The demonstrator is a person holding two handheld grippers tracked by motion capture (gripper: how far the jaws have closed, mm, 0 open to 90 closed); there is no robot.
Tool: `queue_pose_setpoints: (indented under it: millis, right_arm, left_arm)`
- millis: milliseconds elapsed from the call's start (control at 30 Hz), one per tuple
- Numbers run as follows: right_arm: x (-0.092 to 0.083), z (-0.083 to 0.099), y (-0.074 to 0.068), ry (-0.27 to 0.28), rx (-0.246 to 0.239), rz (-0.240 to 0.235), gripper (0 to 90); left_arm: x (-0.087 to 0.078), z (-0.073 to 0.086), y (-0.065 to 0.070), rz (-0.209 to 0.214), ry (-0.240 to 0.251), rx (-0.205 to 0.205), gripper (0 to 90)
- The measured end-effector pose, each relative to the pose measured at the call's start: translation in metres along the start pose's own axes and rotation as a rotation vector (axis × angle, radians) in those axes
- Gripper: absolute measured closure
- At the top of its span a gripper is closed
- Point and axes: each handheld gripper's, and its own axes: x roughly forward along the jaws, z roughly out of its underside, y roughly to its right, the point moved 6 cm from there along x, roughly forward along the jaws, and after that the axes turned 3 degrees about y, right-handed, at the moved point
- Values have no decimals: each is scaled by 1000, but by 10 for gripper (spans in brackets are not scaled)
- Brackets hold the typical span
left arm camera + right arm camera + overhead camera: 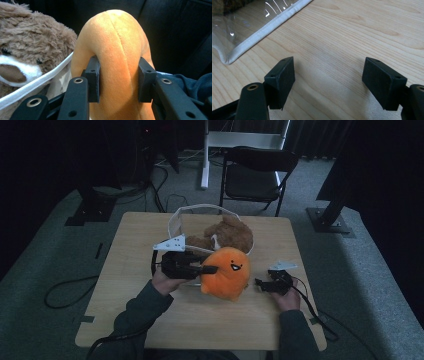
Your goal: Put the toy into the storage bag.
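left claw (117, 80) held level, clamping orange plush (117, 50); right claw (328, 82) gaping above table (342, 37).

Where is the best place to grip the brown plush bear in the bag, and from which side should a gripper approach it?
Probably from above: the brown plush bear lies inside the clear bag, whose walls block the sides. Pinch a raised, soft fold of its body near the open top; the fur looks compressible.

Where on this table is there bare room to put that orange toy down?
Bare wood lies along the table's left side and the near edge below the orange plush toy. It is crowded at the back middle, where the clear bag holds a brown teddy bear.
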Motion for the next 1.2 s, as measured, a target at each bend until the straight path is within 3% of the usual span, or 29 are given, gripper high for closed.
queue_pose_setpoints:
  millis: [1200]
  right_arm:
    - [0, 0, 0, 0, 0, 0, 254]
  left_arm:
    - [-18, -13, -12, -51, 32, 8, 627]
